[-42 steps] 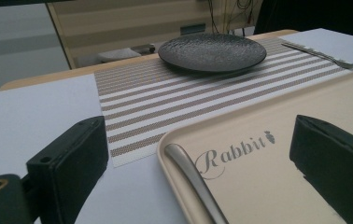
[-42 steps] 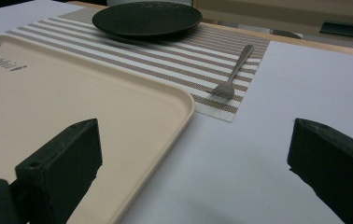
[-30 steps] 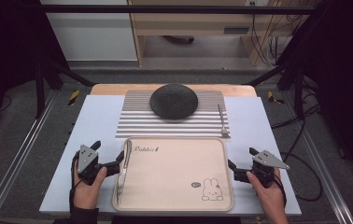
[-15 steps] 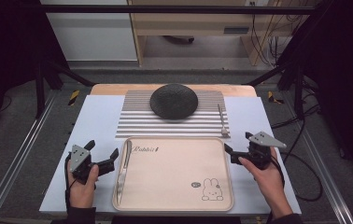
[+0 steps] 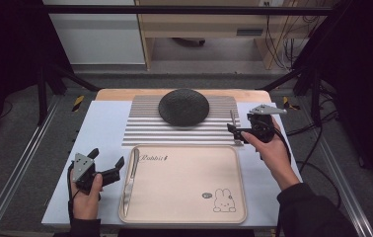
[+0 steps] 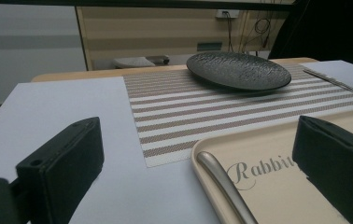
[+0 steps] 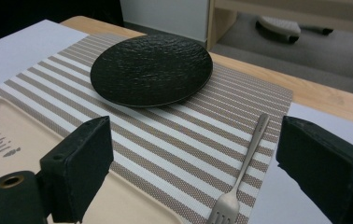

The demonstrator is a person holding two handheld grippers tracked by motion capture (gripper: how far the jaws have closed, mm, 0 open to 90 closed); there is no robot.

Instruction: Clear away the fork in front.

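A black textured plate [image 5: 183, 106] sits on a striped placemat [image 5: 145, 131]; the plate [image 7: 151, 70] lies beyond my right jaws. A silver fork [image 5: 233, 126] lies along the mat's right edge. My right gripper [image 5: 234, 132] is open just beside it, and the fork [image 7: 245, 156] runs between the wide-apart jaws of that gripper [image 7: 200, 140]. A beige rabbit tray [image 5: 189, 192] holds a silver knife [image 5: 129, 175] by its left rim. My left gripper [image 5: 116, 169] is open at the tray's left side, and the knife handle [image 6: 223, 184] lies ahead of this gripper [image 6: 201, 140].
A white sheet [image 5: 100, 128] covers the wooden table [image 5: 120, 94] under the mat and tray. Metal frame rails [image 5: 21, 163] run along both sides of the table. A low shelf unit [image 5: 214, 29] stands behind the table.
My right gripper has moved away from the person, from beside the tray's right rim up to the fork on the mat. The left gripper has shifted slightly left.
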